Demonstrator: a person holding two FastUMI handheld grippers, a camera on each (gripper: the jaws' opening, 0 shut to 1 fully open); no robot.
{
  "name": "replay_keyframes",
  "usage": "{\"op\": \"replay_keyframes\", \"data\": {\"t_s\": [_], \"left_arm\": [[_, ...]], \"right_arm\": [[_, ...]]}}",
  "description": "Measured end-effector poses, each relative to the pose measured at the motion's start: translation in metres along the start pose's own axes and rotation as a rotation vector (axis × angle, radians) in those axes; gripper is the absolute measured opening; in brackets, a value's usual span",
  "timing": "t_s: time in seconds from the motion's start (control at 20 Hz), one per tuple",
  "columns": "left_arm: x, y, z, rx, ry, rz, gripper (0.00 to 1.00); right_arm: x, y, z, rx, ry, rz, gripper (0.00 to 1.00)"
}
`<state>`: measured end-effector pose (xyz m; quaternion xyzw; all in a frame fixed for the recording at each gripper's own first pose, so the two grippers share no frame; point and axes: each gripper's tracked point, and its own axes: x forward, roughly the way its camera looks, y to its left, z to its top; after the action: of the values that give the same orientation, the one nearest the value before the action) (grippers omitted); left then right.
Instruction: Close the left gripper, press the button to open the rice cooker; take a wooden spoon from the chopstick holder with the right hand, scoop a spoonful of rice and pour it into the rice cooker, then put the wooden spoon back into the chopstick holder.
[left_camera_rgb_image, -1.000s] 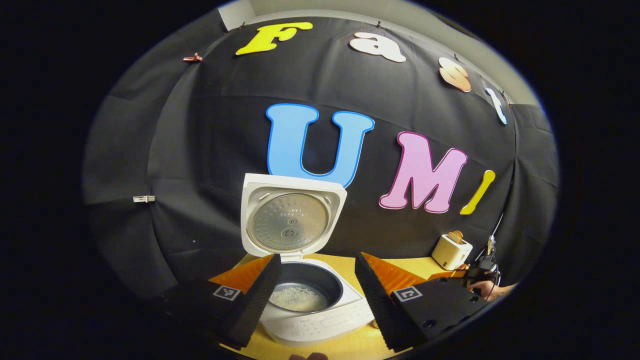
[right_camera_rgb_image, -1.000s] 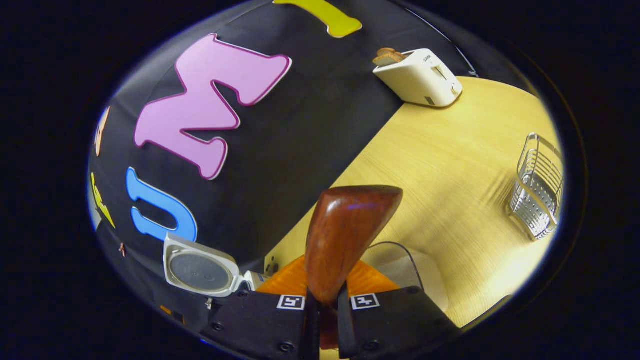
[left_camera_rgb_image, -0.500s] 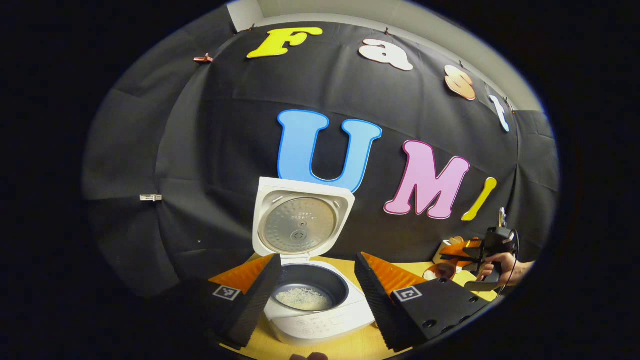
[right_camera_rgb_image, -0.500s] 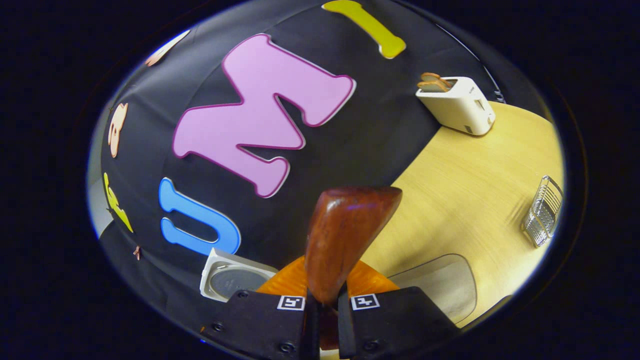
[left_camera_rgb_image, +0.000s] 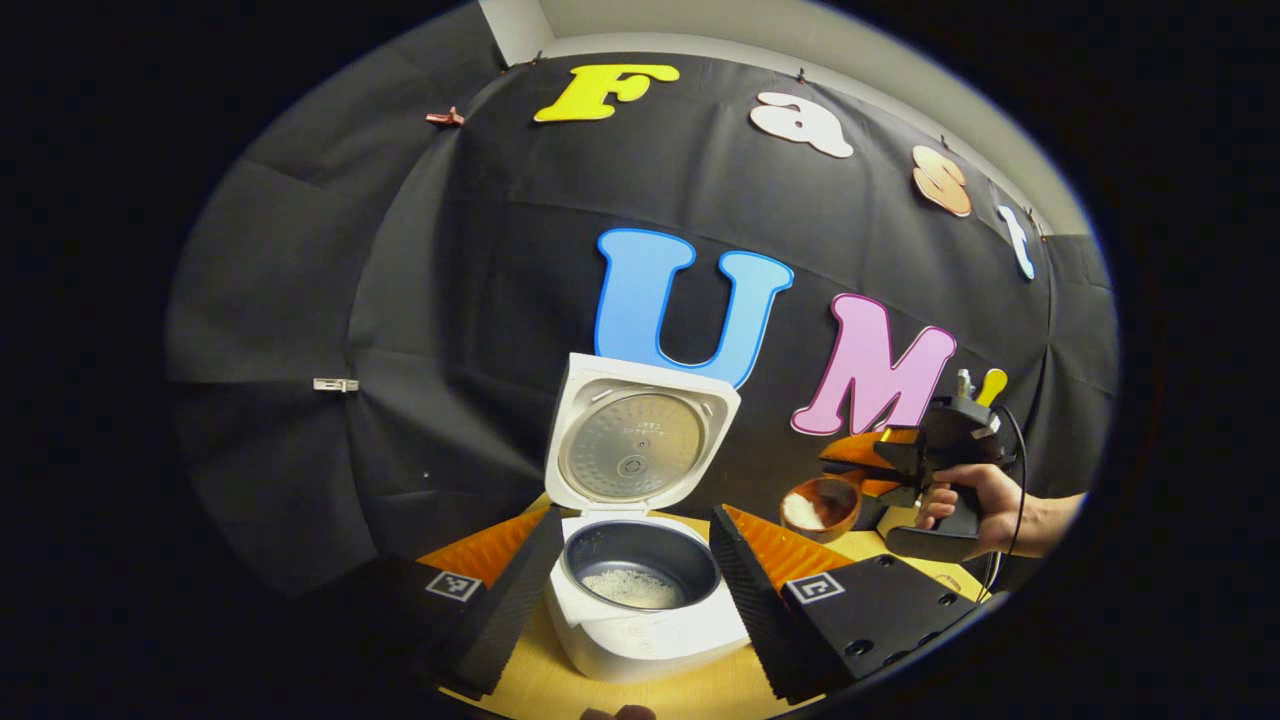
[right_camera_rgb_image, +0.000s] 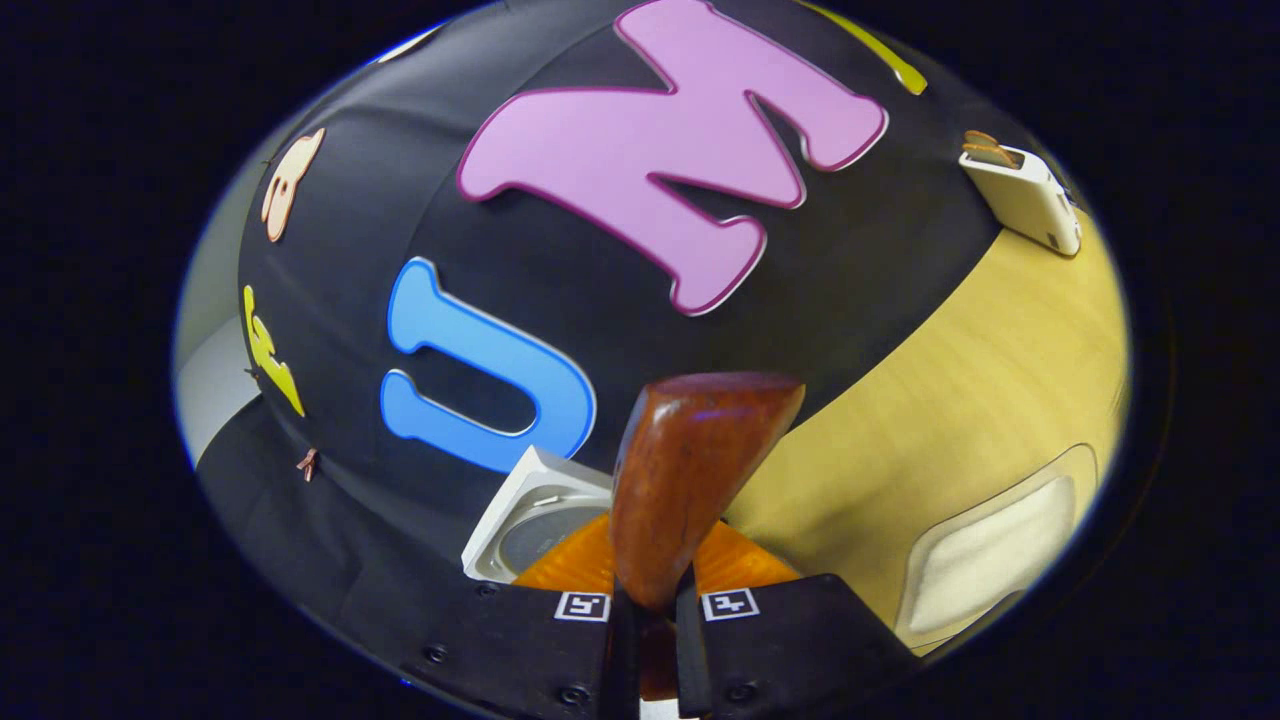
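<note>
While clamped in the right gripper (right_camera_rgb_image: 648, 600), wooden spoon (right_camera_rgb_image: 690, 480) points forward along the jaws, left gripper (left_camera_rgb_image: 630, 570) spread wide.

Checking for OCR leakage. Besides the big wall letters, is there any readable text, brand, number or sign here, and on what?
Nothing is legible.
Rice cooker lid: print on the inner plate, too small to read.
Rice cooker front panel: faint markings, unreadable.
Square coded markers: pattern only, no characters.
Toaster: nothing can be made out.
</note>
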<state>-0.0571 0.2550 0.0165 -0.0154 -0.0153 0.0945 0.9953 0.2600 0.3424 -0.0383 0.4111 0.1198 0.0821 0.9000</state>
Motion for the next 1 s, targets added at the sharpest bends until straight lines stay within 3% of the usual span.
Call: {"op": "replay_keyframes", "data": {"t_s": [0.15, 0.4, 0.7, 1.0], "left_arm": [[-0.005, 0.012, 0.001, -0.015, -0.004, 0.021, 0.95], [-0.01, 0.03, -0.002, -0.029, -0.01, 0.055, 0.95], [-0.006, 0.04, -0.015, -0.046, 0.004, 0.069, 0.95], [-0.002, 0.037, -0.02, -0.059, 0.018, 0.067, 0.95]], "right_arm": [[0.026, 0.018, -0.027, -0.023, 0.023, 0.006, 0.18], [0.056, 0.026, -0.059, -0.171, 0.02, -0.012, 0.18], [0.085, 0.019, -0.084, -0.473, 0.041, -0.06, 0.18], [0.092, 0.022, -0.098, -0.708, 0.07, -0.043, 0.18]]}}
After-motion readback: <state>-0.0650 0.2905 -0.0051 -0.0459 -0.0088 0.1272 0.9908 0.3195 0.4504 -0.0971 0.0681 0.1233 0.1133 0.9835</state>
